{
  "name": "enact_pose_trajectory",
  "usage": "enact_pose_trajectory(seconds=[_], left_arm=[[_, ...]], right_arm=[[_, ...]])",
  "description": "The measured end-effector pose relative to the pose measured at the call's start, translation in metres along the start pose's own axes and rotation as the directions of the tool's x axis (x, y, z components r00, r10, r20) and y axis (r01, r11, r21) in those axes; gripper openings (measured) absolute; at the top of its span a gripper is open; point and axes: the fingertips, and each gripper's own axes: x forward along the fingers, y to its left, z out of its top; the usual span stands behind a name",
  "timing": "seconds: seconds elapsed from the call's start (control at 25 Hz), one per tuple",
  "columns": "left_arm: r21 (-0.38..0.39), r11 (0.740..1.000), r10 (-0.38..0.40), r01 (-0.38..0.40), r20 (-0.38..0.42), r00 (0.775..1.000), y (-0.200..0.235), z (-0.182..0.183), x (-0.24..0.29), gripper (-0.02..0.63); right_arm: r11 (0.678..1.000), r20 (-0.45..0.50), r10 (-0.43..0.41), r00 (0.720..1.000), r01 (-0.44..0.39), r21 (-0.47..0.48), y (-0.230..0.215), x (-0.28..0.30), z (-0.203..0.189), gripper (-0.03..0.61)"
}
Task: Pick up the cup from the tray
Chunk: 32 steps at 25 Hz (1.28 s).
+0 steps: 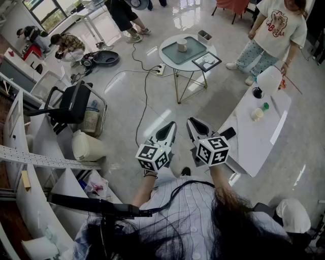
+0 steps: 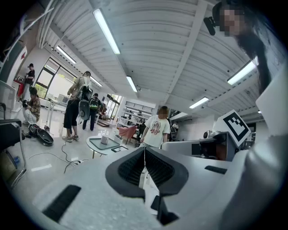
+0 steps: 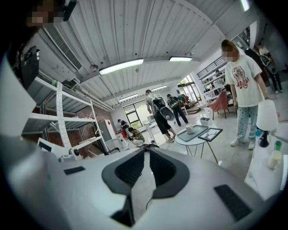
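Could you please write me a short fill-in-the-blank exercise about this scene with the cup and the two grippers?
1. The cup stands on a tray on a ____ table.
2. The left gripper and the right gripper both have their jaws ____.
3. The cup is gripped by ____ gripper.
Missing words: round; shut; neither.

— What's the floor like?
— Pale, glossy tiles (image 1: 167, 109), with a black cable (image 1: 145, 96) trailing across them.
— Furniture?
— A round table (image 1: 187, 67) on thin gold legs, a long white counter (image 1: 254, 137) at the right, white shelving (image 1: 33, 144) at the left and a black chair (image 1: 73, 104).
— Light?
— Strip lights (image 2: 107, 30) on a ribbed white ceiling (image 2: 153, 49), and windows (image 1: 50, 12) at the far left.
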Motion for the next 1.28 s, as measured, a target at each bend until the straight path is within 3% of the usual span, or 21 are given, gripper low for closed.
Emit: enact_pose_trajectory(seconds=[0.76,1.0,1.28], left_arm=[[0.034,0.999,-0.023,0.023,-0.009,1.0,0.02,0.018,0.046,0.014],[0.026,0.999,-0.026,0.027,-0.036,0.999,0.056,0.019,0.077,0.014],[0.022,0.999,-0.043,0.044,-0.049,0.998,0.118,0.044,0.122,0.014]], right_arm=[[1.0,0.009,0.019,1.0,-0.019,0.011,-0.025,0.035,0.012,0.057],[1.0,-0.024,0.009,1.0,-0.009,0.02,-0.042,0.075,0.015,0.057],[1.0,-0.04,0.0,0.999,0.001,0.031,-0.056,0.146,0.036,0.057]])
